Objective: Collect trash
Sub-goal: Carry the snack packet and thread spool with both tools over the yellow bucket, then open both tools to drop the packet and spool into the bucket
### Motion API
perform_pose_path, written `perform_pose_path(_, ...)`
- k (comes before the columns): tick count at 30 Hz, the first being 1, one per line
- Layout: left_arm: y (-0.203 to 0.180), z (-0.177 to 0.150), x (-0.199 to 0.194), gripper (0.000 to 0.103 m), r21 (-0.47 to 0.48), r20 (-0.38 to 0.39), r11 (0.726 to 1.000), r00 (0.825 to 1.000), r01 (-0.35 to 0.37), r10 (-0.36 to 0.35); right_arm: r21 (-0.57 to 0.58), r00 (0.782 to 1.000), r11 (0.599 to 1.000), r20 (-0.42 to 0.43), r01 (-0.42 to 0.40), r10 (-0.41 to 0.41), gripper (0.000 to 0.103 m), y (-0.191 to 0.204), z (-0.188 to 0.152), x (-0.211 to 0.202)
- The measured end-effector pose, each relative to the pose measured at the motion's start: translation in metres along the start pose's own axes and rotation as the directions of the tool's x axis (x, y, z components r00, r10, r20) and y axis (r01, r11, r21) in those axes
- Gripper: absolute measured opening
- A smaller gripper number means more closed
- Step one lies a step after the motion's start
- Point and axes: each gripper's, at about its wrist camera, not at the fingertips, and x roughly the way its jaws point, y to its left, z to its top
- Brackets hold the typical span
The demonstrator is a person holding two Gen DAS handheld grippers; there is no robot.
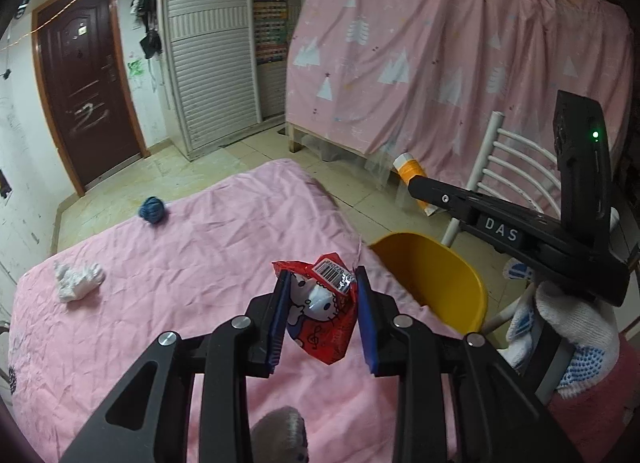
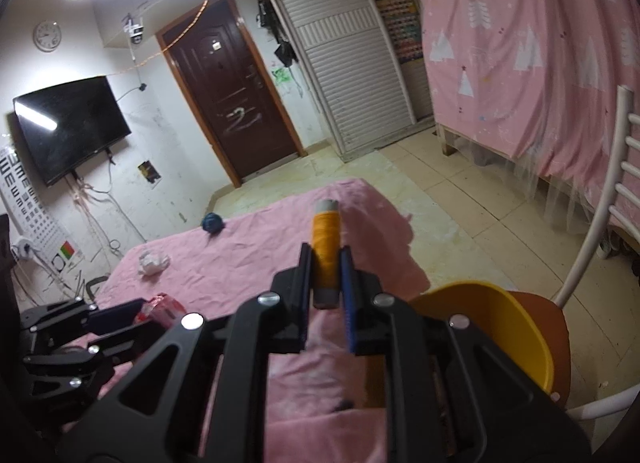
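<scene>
The left tool (image 1: 322,309) pinches mid-body a light, crinkly red foil snack wrapper (image 1: 320,315), the right tool (image 2: 326,277) clamps a rigid orange thread spool (image 2: 325,251), both beside the yellow plastic bin (image 1: 436,275).

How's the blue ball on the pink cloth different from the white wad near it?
The blue ball is dark, round and compact; the white wad is pale, irregular and spread flatter. The ball lies near the cloth's far edge; the wad sits closer to the cameras. Both rest loose on the pink cloth, untouched.
</scene>
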Motion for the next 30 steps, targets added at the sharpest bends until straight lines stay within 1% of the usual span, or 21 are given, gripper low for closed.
perform_pose_path(5,-0.027,0.006,0.014,0.022,0.03,-0.03,0.998,0.998,0.051,-0.05,0.029,0.999,0.998,0.001,0.049,-0.049,0.013,-0.032,-0.005,-0.008)
perform_pose_path(9,-0.049,0.014,0.023,0.022,0.06,-0.032,0.994,0.996,0.086,-0.084,0.047,0.997,0.996,-0.008,0.081,-0.08,0.013,-0.047,-0.01,-0.008)
perform_pose_path(13,-0.062,0.02,0.035,0.022,0.057,-0.052,0.99,0.991,0.128,-0.125,0.095,0.996,0.992,-0.006,0.085,-0.085,0.014,-0.065,-0.013,-0.007)
perform_pose_path(15,-0.067,0.023,0.043,0.022,0.052,-0.064,0.988,0.988,0.147,-0.143,0.112,0.996,0.99,-0.006,0.086,-0.086,0.024,-0.07,-0.014,-0.007)
perform_pose_path(16,-0.068,0.024,0.046,0.022,0.049,-0.069,0.987,0.987,0.151,-0.147,0.119,0.996,0.989,-0.004,0.087,-0.088,0.033,-0.072,-0.014,-0.008)
perform_pose_path(17,-0.069,0.025,0.05,0.022,0.043,-0.075,0.987,0.985,0.157,-0.154,0.124,0.996,0.989,-0.003,0.086,-0.086,0.038,-0.076,-0.014,-0.008)
perform_pose_path(20,-0.071,0.029,0.06,0.022,0.022,-0.083,0.985,0.982,0.171,-0.169,0.138,0.996,0.986,0.003,0.089,-0.091,0.038,-0.082,-0.014,-0.009)
perform_pose_path(25,-0.076,0.035,0.077,0.022,-0.011,-0.097,0.977,0.973,0.211,-0.211,0.187,0.993,0.977,0.037,0.103,-0.112,0.039,-0.095,-0.012,-0.018)
perform_pose_path(30,-0.084,0.04,0.089,0.023,-0.041,-0.108,0.969,0.963,0.245,-0.248,0.244,0.986,0.962,0.082,0.119,-0.142,0.044,-0.109,-0.011,-0.03)
